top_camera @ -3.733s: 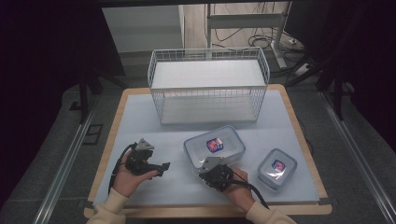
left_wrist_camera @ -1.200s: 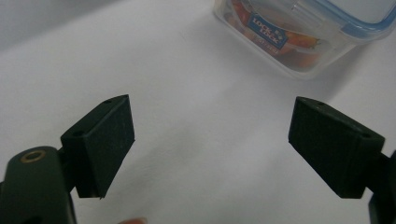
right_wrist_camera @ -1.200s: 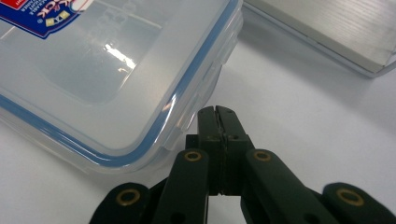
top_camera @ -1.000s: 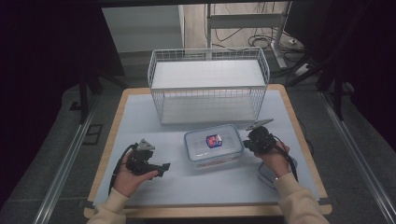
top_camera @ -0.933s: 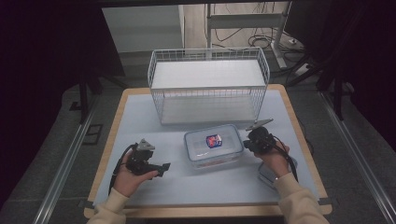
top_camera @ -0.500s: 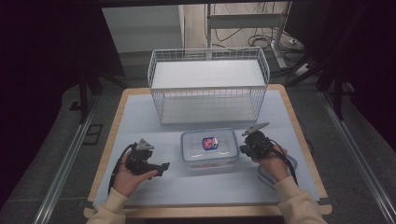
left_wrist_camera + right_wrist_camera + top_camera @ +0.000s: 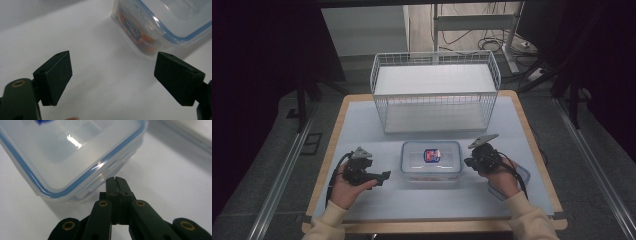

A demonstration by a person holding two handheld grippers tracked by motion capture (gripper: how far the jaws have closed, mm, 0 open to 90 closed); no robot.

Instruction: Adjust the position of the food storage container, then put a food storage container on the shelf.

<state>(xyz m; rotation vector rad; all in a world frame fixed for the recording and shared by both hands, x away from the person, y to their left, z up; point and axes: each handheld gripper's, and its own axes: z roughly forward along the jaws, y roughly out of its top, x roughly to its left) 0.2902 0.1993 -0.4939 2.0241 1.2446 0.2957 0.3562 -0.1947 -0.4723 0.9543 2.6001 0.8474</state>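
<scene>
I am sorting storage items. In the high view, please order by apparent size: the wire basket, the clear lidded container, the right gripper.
1. Wire basket
2. Clear lidded container
3. Right gripper, plainly the smallest.

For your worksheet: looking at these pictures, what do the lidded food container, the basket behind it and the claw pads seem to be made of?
Food container: probably clear glossy plastic, since contents show through and the lid gleams; its blue rim strip may be a rubbery seal. Basket: thin white wire grid, likely coated metal. Left claw pads: matte black, finely textured, seemingly rubber or foam.
</scene>
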